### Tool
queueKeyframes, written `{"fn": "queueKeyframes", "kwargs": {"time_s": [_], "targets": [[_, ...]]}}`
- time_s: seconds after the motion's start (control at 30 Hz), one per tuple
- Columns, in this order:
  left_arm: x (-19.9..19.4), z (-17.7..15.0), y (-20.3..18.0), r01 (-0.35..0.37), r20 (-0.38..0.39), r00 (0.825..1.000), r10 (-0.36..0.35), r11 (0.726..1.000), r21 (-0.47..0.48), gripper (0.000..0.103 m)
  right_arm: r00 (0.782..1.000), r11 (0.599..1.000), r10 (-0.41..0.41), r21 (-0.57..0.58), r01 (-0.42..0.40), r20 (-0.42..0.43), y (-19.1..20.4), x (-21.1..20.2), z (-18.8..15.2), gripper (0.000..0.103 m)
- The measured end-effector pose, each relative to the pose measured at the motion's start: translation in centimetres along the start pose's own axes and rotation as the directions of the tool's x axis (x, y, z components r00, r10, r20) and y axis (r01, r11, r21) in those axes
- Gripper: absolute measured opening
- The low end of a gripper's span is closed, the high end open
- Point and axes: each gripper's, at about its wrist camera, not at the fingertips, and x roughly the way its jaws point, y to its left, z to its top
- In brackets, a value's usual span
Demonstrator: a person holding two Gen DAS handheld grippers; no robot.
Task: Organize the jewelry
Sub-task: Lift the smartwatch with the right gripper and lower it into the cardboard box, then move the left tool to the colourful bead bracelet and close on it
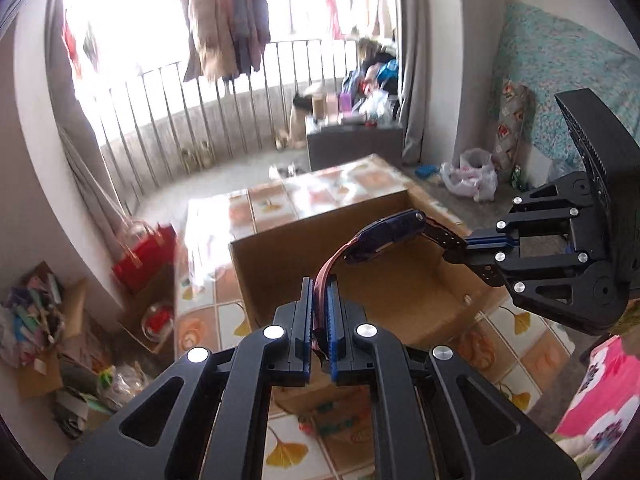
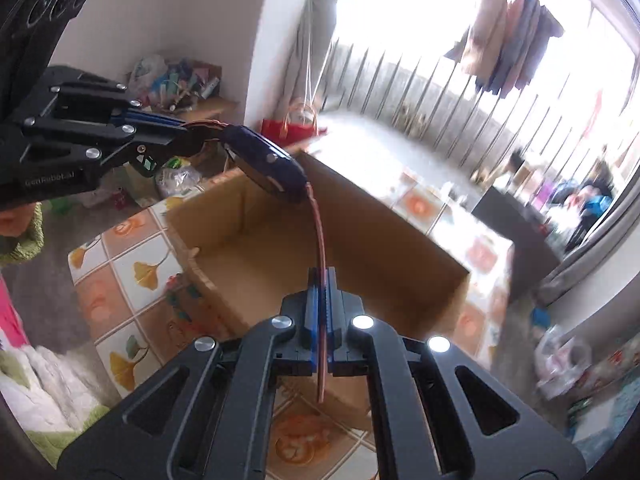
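Both tongs, left (image 1: pixel 320 292) and right (image 2: pixel 320 280), grip a watch (image 1: pixel 386 236) by its straps, mid-frame above the cardboard box (image 1: pixel 400 292).

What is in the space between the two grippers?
A wristwatch spans it: the left gripper and the right gripper each pinch one end of its pink strap, above the open cardboard box. The right wrist view shows this best.

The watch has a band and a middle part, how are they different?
The band is thin, reddish-brown and bends in a curve; the middle part is thick, dark blue and stiff. The left gripper and right gripper each pinch the band, not the middle part. Both hang above the cardboard box.
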Motion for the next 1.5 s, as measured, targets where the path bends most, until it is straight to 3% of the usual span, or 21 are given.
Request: {"fn": "queueKeyframes", "kwargs": {"time_s": [0.07, 0.13, 0.23, 0.27, 0.37, 0.43, 0.5, 0.57, 0.6, 0.67, 0.73, 0.8, 0.87, 1.07, 1.17, 1.23, 1.33, 1.43, 1.5], "targets": [[4.1, 1.2, 1.2, 0.033, -0.095, 0.995, -0.035, 0.999, -0.03, 0.007, 0.987, 0.992, 0.097, 0.095, -0.085, -0.126, -2.7, 4.7, 1.4, 0.002], [9.5, 1.9, 1.8, 0.047, -0.232, 0.971, -0.056, 0.998, -0.045, 0.007, 0.96, 0.979, 0.16, 0.16, -0.125, -0.23, -5.0, 8.3, 1.5, 0.002], [15.4, 1.5, 1.6, 0.042, -0.369, 0.929, -0.039, 0.999, 0.002, 0.007, 0.905, 0.962, 0.232, 0.221, -0.159, -0.357, -7.5, 13.0, 1.5, 0.002], [16.4, 1.3, 1.5, 0.036, -0.4, 0.916, -0.024, 0.999, 0.021, 0.007, 0.876, 0.955, 0.265, 0.236, -0.18, -0.402, -8.1, 14.9, 1.5, 0.002], [19.6, 1.1, 0.9, 0.033, -0.476, 0.88, 0.011, 0.996, 0.084, 0.007, 0.82, 0.945, 0.308, 0.253, -0.206, -0.482, -9.0, 18.2, 1.4, 0.002], [21.2, 0.8, 1.3, 0.035, -0.523, 0.852, 0.017, 0.995, 0.089, 0.007, 0.796, 0.945, 0.311, 0.256, -0.203, -0.519, -9.5, 19.9, 1.3, 0.002], [22.4, 0.4, 1.5, 0.038, -0.565, 0.825, 0.012, 0.996, 0.077, 0.01, 0.757, 0.93, 0.357, 0.286, -0.232, -0.547, -10.0, 21.2, 1.3, 0.002], [22.6, 0.3, 2.0, 0.032, -0.583, 0.812, 0.012, 0.997, 0.064, 0.011, 0.747, 0.934, 0.343, 0.293, -0.205, -0.57, -10.5, 22.2, 1.3, 0.008], [22.5, 0.3, 2.2, 0.02, -0.585, 0.811, 0.022, 0.998, 0.065, 0.012, 0.75, 0.943, 0.319, 0.274, -0.189, -0.579, -10.7, 22.5, 1.4, 0.013], [21.8, 0.6, 2.4, 0.04, -0.564, 0.826, -0.005, 0.998, 0.051, 0.017, 0.766, 0.949, 0.298, 0.261, -0.175, -0.569, -11.0, 22.5, 1.6, 0.027], [20.8, 0.8, 2.4, 0.055, -0.527, 0.85, -0.026, 0.998, 0.039, 0.022, 0.804, 0.959, 0.261, 0.239, -0.152, -0.535, -11.3, 21.7, 2.1, 0.04], [20.4, 1.5, 2.9, 0.057, -0.503, 0.864, -0.035, 0.998, 0.028, 0.023, 0.836, 0.968, 0.225, 0.215, -0.132, -0.501, -11.4, 20.8, 2.5, 0.041], [19.5, 1.8, 3.5, 0.043, -0.466, 0.884, -0.03, 0.999, 0.016, 0.03, 0.867, 0.977, 0.174, 0.193, -0.092, -0.467, -11.5, 19.7, 3.0, 0.044], [14.9, 2.5, 5.4, 0.001, -0.348, 0.937, -0.022, 0.998, -0.06, 0.043, 0.93, 0.972, 0.131, 0.228, -0.053, -0.344, -11.0, 13.8, 2.8, 0.045], [10.4, 2.2, 6.5, -0.025, -0.261, 0.965, 0.0, 0.995, -0.092, 0.06, 0.967, 0.967, 0.097, 0.254, -0.035, -0.235, -10.7, 8.9, 1.9, 0.051], [6.6, 1.3, 7.1, -0.027, -0.188, 0.982, 0.002, 0.992, -0.127, 0.072, 0.987, 0.959, 0.097, 0.277, -0.058, -0.128, -10.3, 5.1, 1.8, 0.063], [1.6, -0.8, 7.4, 0.0, -0.1, 0.995, -0.018, 0.984, -0.18, 0.082, 0.994, 0.942, 0.113, 0.317, -0.111, 0.012, -8.7, -0.5, 0.7, 0.068], [-1.3, -3.8, 6.6, 0.044, -0.067, 0.996, -0.059, 0.978, -0.204, 0.091, 0.979, 0.91, 0.171, 0.362, -0.2, 0.111, -6.7, -4.6, -2.6, 0.071], [-2.4, -6.4, 5.5, 0.062, -0.066, 0.995, -0.078, 0.975, -0.215, 0.093, 0.968, 0.883, 0.216, 0.398, -0.249, 0.128, -4.3, -5.1, -4.6, 0.071]]}}
